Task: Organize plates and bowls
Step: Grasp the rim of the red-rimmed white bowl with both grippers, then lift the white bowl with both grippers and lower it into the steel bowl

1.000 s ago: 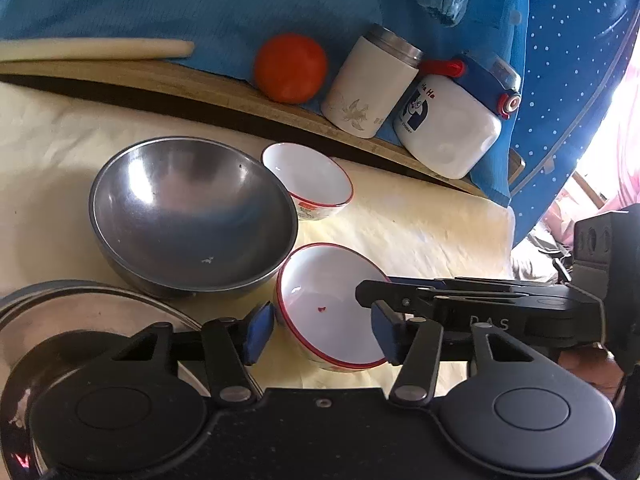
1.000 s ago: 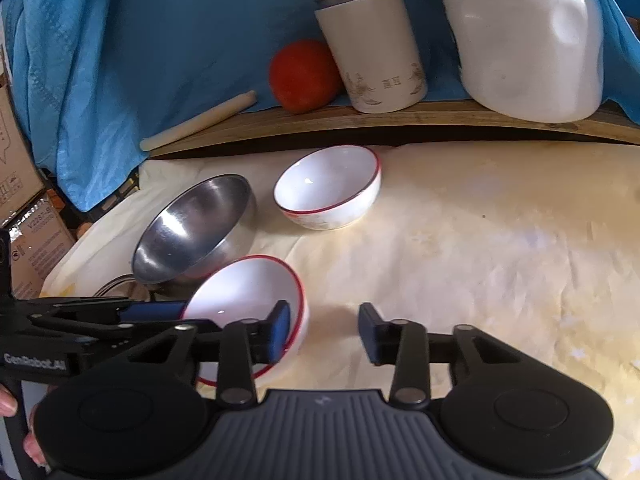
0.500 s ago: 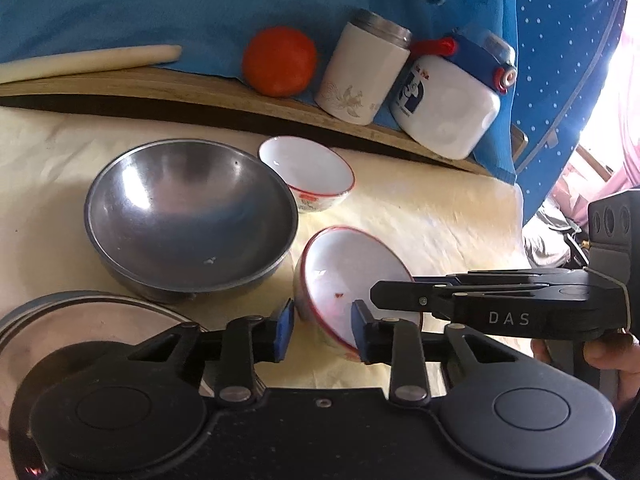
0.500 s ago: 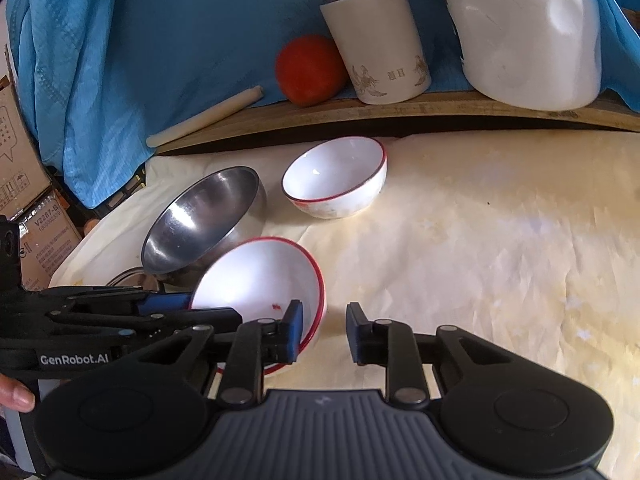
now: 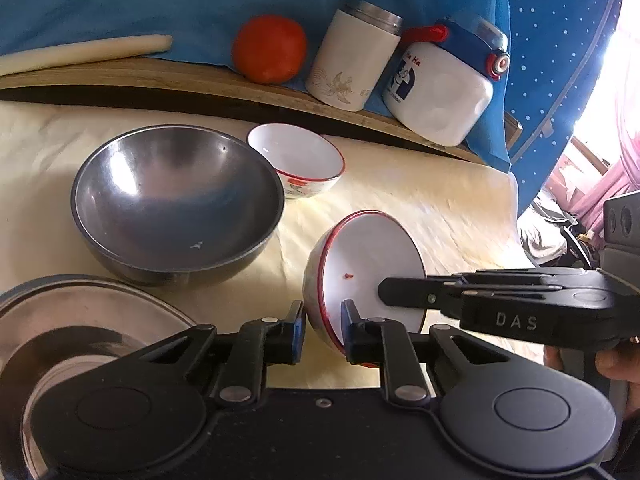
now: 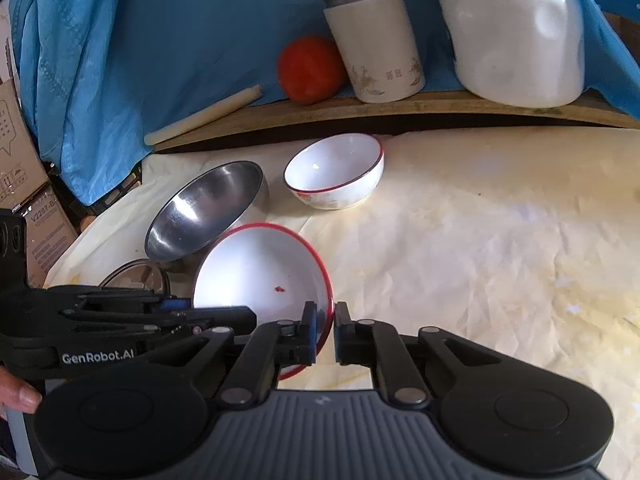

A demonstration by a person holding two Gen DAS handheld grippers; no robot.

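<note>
A home kitchen corner is shown. A wooden shelf (image 6: pixel 400 110) is seen with a round red tomato (image 6: pixel 310 69) and a cream metal-topped canister (image 6: pixel 374 40). Cardboard boxes (image 6: pixel 24 184) are stacked beside the cloth-covered counter (image 6: pixel 480 240).

On wooden shelf (image 6: pixel 400 110) against blue cloth (image 6: pixel 160 40): orange-red round fruit (image 6: pixel 310 68), beside it cream canister (image 6: pixel 374 52) with metal lid, then white plastic jar (image 6: pixel 516 44). Farther left, pale stick (image 6: pixel 204 114). Cardboard boxes (image 6: pixel 24 184) at left edge.
</note>
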